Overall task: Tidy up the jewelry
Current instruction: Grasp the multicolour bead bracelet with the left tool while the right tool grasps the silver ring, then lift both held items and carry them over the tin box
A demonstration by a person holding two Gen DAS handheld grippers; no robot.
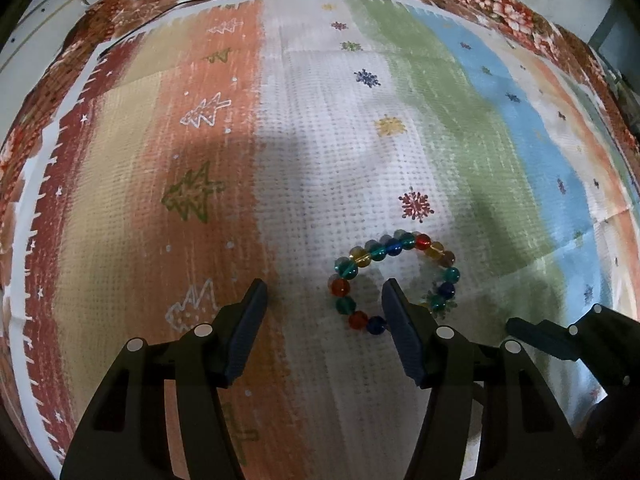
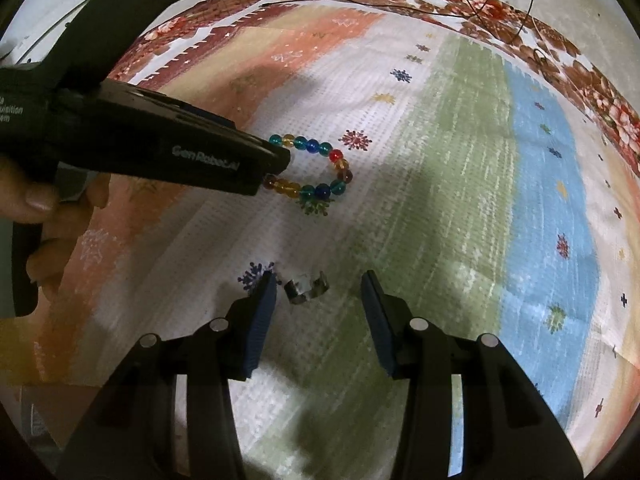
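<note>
A bracelet of coloured glass beads (image 1: 394,276) lies flat on the striped cloth (image 1: 304,152). My left gripper (image 1: 324,296) stands open over it. Its right finger (image 1: 394,312) is inside the bead ring and its left finger (image 1: 250,320) is outside, so the ring's left arc lies between them untouched. In the right wrist view the left gripper (image 2: 278,164) covers the left part of the bracelet (image 2: 320,168). My right gripper (image 2: 320,284) is open low over a small silver open ring (image 2: 306,290), which lies between the fingers, closer to the left one.
A person's hand (image 2: 40,200) holds the left gripper's handle at the left edge. The right gripper (image 1: 552,328) shows at the lower right of the left wrist view. Thin black cables (image 2: 500,4) run along the cloth's far floral border.
</note>
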